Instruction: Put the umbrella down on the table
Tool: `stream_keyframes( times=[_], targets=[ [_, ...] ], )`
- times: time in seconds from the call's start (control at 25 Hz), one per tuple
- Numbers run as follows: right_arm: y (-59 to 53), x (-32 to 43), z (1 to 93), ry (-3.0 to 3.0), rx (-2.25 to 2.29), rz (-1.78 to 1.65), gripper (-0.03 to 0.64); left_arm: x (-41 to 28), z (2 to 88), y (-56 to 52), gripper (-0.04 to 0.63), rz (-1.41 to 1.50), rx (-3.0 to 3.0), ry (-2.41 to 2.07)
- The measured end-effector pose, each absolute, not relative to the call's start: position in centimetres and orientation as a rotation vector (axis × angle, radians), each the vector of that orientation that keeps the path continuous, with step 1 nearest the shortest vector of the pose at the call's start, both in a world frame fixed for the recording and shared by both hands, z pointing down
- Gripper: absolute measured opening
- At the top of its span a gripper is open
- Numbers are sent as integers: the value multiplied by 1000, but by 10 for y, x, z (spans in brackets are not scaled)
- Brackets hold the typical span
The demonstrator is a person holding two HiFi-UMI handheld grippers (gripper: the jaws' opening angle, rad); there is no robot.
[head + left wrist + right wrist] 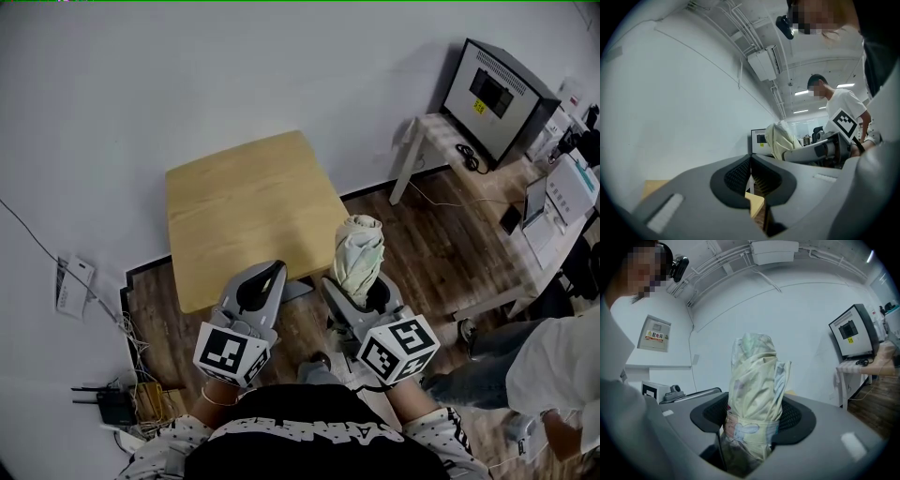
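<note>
So, you're at the carrying step: the umbrella (360, 253) is in your right gripper (364, 298) and not yet on the table (246, 202). It's a folded, pale bundle, standing upright out of the jaws, up in the air just off the table's near right corner, with wooden floor below it rather than tabletop.

Your right jaws are clamped on the umbrella's lower part, about where the printed strap wraps round it; the dark ribbed pads press it from both sides. Most of the bundle rises above the pads, and a shorter, darker end hangs under them.

Your left gripper (267, 278) is empty, its jaws closed together with nothing between them, and it points at the table's near edge, beside the right one.

Next, I'd judge you need to bring the right gripper over the bare tabletop, lower or tip the umbrella until the wood carries it, and only then open the jaws. Let go too early and it could topple off the corner.
</note>
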State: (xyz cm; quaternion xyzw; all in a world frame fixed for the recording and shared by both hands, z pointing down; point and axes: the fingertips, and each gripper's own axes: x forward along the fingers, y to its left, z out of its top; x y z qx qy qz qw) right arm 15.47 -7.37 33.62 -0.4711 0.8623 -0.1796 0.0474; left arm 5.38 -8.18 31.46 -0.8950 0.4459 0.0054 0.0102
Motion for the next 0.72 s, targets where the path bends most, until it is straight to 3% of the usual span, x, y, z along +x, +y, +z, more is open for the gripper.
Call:
stream_keyframes(
  times=[0.72],
  targets=[
    [-128,200,336,2668,-1334,-570,308,115,313,-138,3,-32,-2796,1443]
  ],
)
